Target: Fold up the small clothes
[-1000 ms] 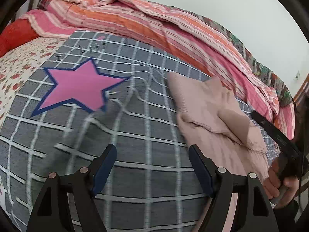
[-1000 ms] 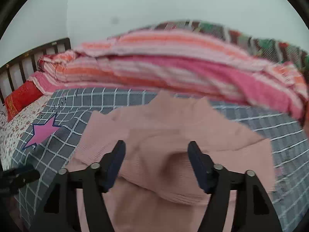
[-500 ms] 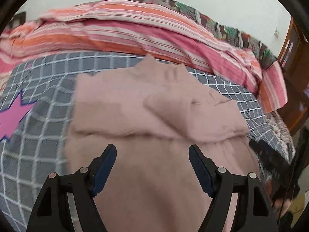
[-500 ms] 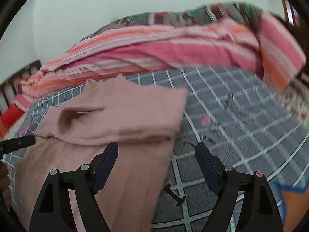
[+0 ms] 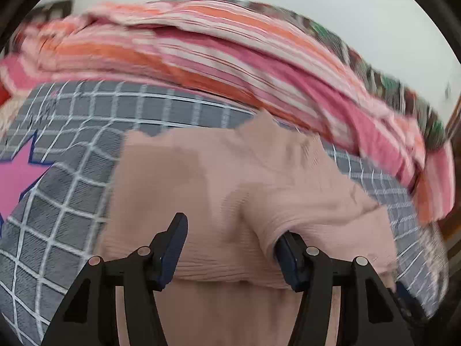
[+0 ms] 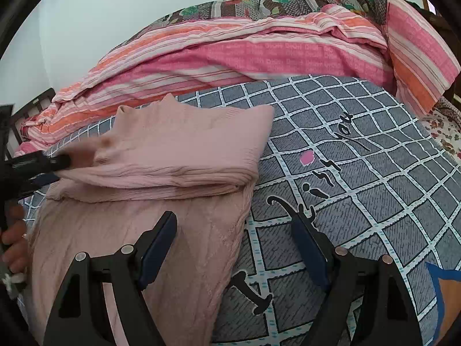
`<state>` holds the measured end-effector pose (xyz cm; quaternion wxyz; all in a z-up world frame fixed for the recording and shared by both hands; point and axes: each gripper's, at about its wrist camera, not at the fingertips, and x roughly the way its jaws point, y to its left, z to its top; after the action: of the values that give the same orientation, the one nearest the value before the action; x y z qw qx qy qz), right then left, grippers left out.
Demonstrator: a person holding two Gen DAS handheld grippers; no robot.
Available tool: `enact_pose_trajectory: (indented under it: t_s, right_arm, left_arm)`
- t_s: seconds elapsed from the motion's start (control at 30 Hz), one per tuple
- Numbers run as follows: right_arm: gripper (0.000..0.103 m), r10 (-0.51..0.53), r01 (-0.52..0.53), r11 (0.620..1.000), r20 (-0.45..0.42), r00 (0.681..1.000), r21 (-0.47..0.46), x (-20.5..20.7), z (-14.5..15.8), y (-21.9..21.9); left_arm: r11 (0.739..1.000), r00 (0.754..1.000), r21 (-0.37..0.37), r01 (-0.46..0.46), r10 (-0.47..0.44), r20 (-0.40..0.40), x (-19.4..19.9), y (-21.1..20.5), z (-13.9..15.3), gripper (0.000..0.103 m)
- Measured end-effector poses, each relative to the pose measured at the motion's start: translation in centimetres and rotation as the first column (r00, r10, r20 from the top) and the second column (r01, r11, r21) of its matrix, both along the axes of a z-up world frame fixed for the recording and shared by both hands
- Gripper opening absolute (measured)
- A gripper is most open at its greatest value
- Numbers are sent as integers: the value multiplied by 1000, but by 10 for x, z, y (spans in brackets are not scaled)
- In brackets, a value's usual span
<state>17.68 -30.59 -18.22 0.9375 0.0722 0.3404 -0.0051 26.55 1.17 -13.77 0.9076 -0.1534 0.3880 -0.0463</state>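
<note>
pink ribbed knit top [image 6: 178,155] half folded; left gripper [image 5: 230,248] closing around its fold, right gripper [image 6: 233,248] wide, empty; more folds likely remain.

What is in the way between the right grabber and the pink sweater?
Nothing visible. The right gripper hangs with its jaws open right over the near edge of the pink sweater, which lies on the checked blanket. The left gripper is off at the sweater's far side, its jaws closing around the fabric.
</note>
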Motion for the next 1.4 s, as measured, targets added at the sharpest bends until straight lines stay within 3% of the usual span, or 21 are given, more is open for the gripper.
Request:
enact_pose_trajectory:
  t_s: [0.1,0.33,0.5,0.57,0.63,0.77,0.93,1.0,1.07,1.13,1.2,1.3,1.4]
  right_arm:
    - [81,-4,4,1000,-5,1000,-14,1,0,2]
    - [81,-5,5,1000,-3,1000,-10,0,-1,1]
    - [81,-6,6,1000,-3,1000,-14,-1,0,2]
    - [81,-8,8,1000,-3,1000,-14,0,0,2]
    - [81,-9,9,1000,-7,1000,-20,0,0,4]
    - [81,10,-10,1000,-1,1000,8,-1,2,1]
    - [81,20,-22,997,31,999,78,3,24,-9]
    - [81,13,-17,997,43,999,79,9,32,-10]
    - [81,-12,11,998,30,999,57,22,34,-10]
    - [81,-45,45,998,7,999,39,39,29,-12]
    - [81,-64,65,997,-44,997,29,50,20,-13]
    - [81,-66,69,997,-82,994,35,58,6,-15]
    - [81,-75,77,997,-85,993,17,58,4,-14]
  left_arm:
    - [999,1000,-39,3,-4,-26,-1,22,-7,56]
    - [991,998,-133,19,-25,-50,-5,49,-24,40]
    - [989,997,-145,38,-48,-66,5,50,-29,38]
    - [992,997,-121,21,-31,-76,10,48,-31,26]
    - [995,997,-103,16,-23,-68,14,46,-29,7]
    - [995,1000,-99,20,-20,3,23,45,-17,6]
    - [990,991,-133,48,-31,127,28,48,22,6]
    - [996,987,-81,27,-14,158,27,48,28,6]
    - [1000,991,3,4,-4,135,29,45,16,6]
    - [998,998,56,-1,-2,55,31,44,-6,6]
    - [999,1000,50,3,-1,-24,33,45,-27,6]
    - [1000,1000,-18,14,-14,-25,32,54,-27,8]
    - [1000,1000,7,7,-7,-6,29,55,-20,13]
